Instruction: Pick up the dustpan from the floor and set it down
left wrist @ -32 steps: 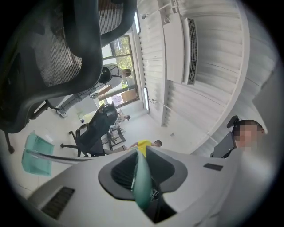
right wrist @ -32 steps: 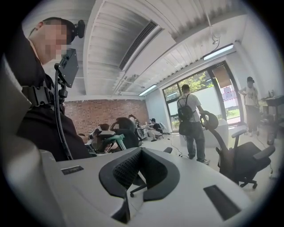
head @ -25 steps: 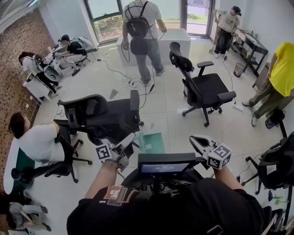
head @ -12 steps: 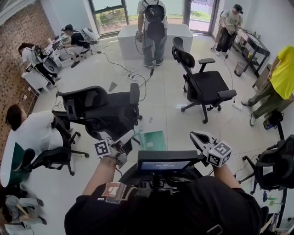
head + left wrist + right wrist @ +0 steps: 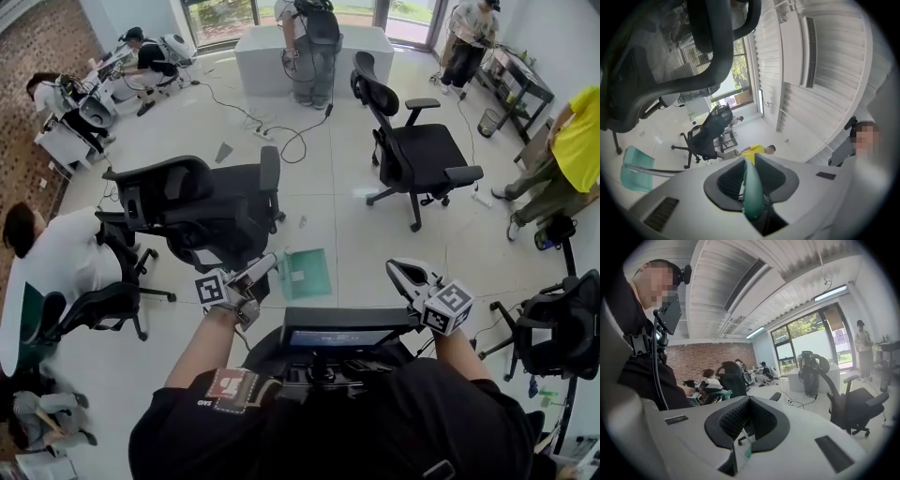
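Going off the dustpan (image 5: 306, 273): a black office chair (image 5: 202, 220) crowds just beside its left edge, so that side's blocked. To its right it's bare floor (image 5: 364, 251) all the way out to the second chair (image 5: 417, 159). Cables (image 5: 267, 133) sprawl well beyond it.

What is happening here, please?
A person holds a gripper in each hand. The left gripper is shut on the handle of a green dustpan, which hangs low over the white floor beside a black chair. Whether it touches the floor is unclear. The right gripper is empty.
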